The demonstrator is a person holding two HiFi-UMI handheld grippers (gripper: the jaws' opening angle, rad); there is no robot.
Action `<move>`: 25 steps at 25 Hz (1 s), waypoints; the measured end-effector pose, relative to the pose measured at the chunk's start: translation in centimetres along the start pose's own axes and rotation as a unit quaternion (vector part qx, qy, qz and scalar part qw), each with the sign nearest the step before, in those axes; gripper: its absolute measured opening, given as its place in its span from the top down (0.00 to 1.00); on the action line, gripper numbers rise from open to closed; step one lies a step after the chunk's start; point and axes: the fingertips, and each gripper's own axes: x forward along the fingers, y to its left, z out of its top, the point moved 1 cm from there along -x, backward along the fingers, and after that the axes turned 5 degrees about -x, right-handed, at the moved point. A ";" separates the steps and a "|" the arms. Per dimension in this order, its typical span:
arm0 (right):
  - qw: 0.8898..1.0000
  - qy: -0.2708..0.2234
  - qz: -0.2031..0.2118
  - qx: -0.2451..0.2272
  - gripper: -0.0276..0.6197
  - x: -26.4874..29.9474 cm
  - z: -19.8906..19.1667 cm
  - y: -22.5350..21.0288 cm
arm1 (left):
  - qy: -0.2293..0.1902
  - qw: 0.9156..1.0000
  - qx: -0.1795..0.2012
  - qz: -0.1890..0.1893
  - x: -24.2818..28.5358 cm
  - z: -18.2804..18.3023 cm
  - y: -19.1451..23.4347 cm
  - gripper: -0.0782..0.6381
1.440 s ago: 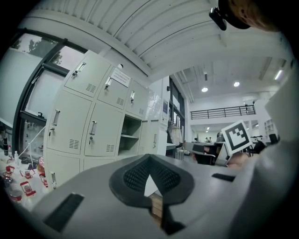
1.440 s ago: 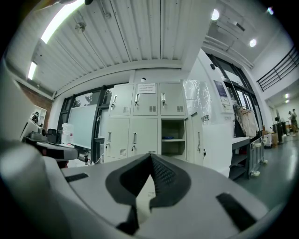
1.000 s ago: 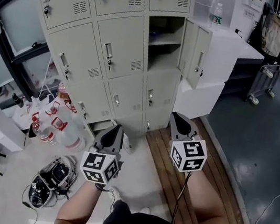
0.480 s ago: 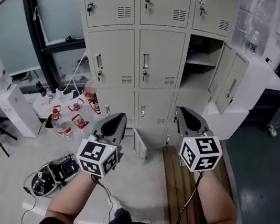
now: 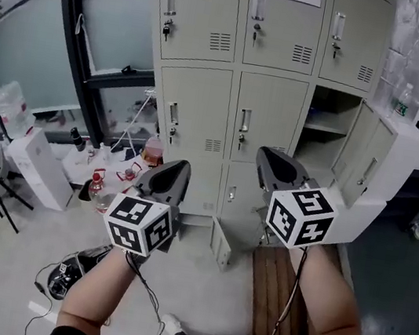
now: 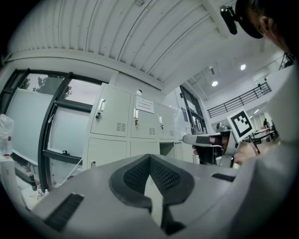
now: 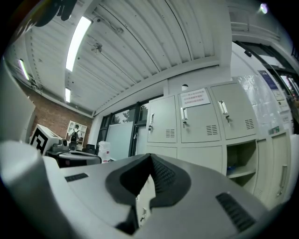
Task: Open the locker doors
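A beige locker bank [image 5: 269,69] fills the upper head view. Its top row and the left and middle doors of the second row [image 5: 193,112] are closed, each with a handle and key. The right door of the second row [image 5: 366,161] hangs open beside its shelf [image 5: 325,118]. Low down, a small door [image 5: 220,246] stands ajar. My left gripper [image 5: 180,167] and right gripper [image 5: 267,155] are held level in front of the lockers, apart from them, both shut and empty. The pads meet in the left gripper view [image 6: 150,156] and in the right gripper view [image 7: 150,156].
Bottles [image 5: 152,152] and a white box [image 5: 39,166] stand on the floor at the left, with a tangle of cables and gear [image 5: 67,278] nearer me. A wooden board [image 5: 276,289] lies under the right arm. A white cabinet [image 5: 418,158] with a bottle [image 5: 402,98] stands at the right.
Both grippers have risen and moved toward the lockers. The head view has tilted up, so the top row of doors now shows in full. Jaws stayed shut.
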 end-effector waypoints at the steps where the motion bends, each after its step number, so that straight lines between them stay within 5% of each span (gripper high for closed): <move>1: 1.000 -0.001 0.006 0.001 0.96 0.9 0.3 0.2 | 0.000 1.000 0.002 0.004 0.2 0.4 0.7 0.89; 25: 0.994 -0.058 0.086 0.012 0.91 27.7 10.0 5.0 | -0.017 1.000 0.006 0.012 6.6 8.5 19.6 0.89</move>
